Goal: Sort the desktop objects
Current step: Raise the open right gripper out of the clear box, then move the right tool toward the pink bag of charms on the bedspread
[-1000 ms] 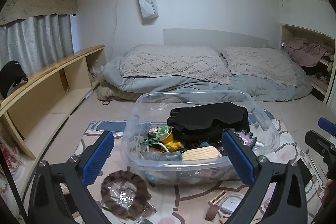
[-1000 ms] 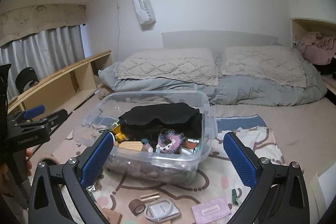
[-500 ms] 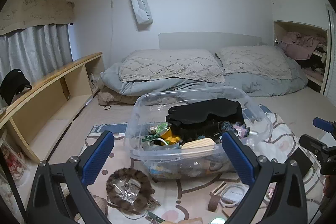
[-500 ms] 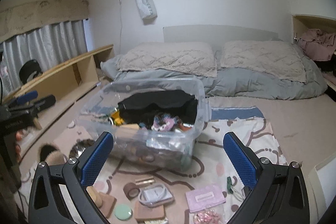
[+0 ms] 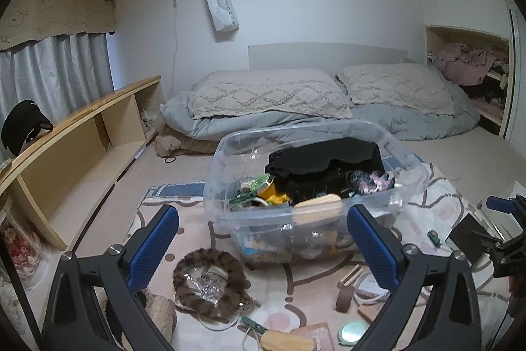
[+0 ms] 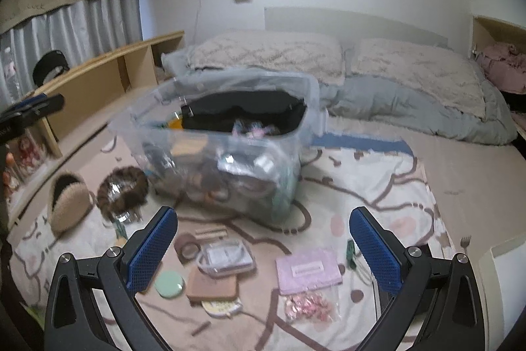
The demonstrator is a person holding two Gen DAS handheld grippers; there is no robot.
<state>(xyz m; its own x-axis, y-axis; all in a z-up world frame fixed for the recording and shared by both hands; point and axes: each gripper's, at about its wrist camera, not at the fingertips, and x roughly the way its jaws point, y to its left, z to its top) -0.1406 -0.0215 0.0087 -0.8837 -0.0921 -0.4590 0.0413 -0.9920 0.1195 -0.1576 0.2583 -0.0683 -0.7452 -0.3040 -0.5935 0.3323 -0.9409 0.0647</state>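
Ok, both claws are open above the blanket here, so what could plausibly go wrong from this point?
1. The clear bin looks piled past its rim with the black cloth; added items may slide off.
2. Small things lie crowded: the green compact, brown pad and clear case touch, so the right claw might nudge neighbours.
3. The right view is blurred, suggesting fast motion.

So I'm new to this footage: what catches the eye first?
The clear plastic bin in the middle of the patterned blanket, crammed with odds and ends under a black cloth. Small items lie scattered in front of it, a brown furry ring among them. Both grippers, left gripper and right gripper, are open and empty.
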